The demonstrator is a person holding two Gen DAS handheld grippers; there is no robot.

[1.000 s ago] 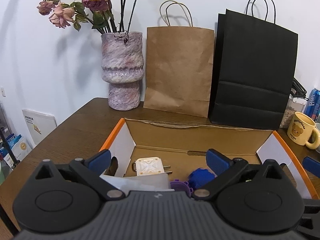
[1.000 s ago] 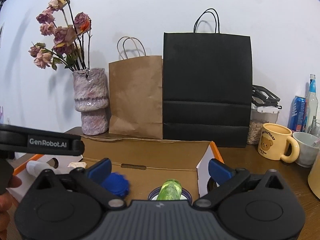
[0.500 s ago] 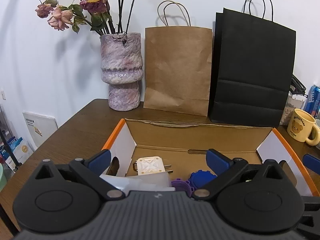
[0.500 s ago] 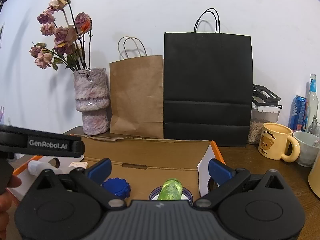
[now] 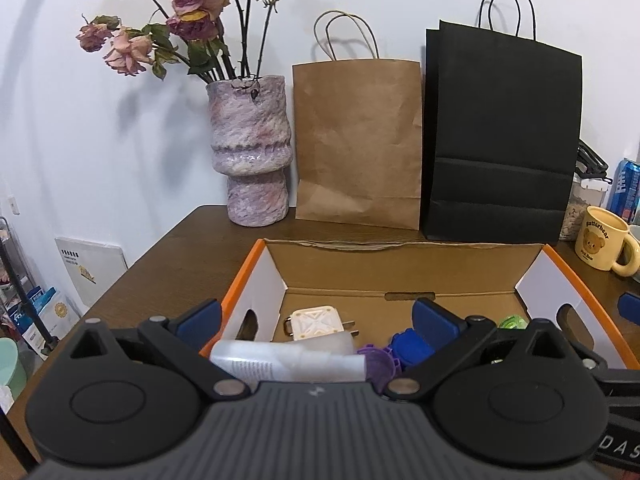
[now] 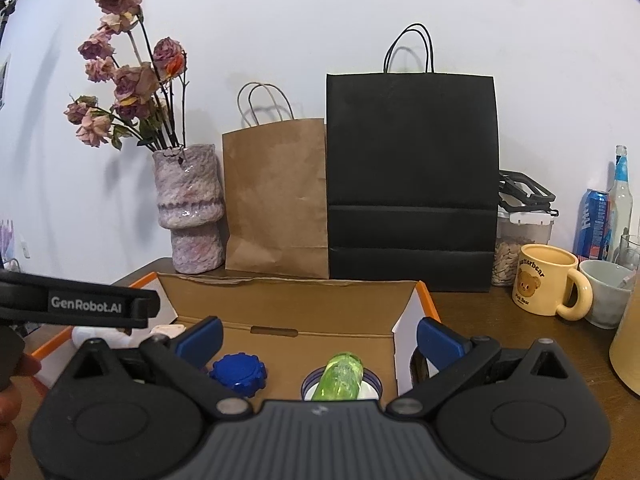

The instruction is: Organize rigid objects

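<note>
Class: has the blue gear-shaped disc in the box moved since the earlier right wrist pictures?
Cannot tell: the blue disc sits nearer the box's slot in frame, but the camera moved too.

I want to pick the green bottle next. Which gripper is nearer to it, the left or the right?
Right. The right gripper is open directly over the green bottle. The left gripper hangs farther left, above the translucent tube.

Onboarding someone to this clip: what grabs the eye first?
The open cardboard box with orange edges sits mid-table, holding small items such as a blue gear-shaped lid and a green bottle. Behind it, against the wall, stand a vase of dried roses, a brown paper bag and a black paper bag.
</note>
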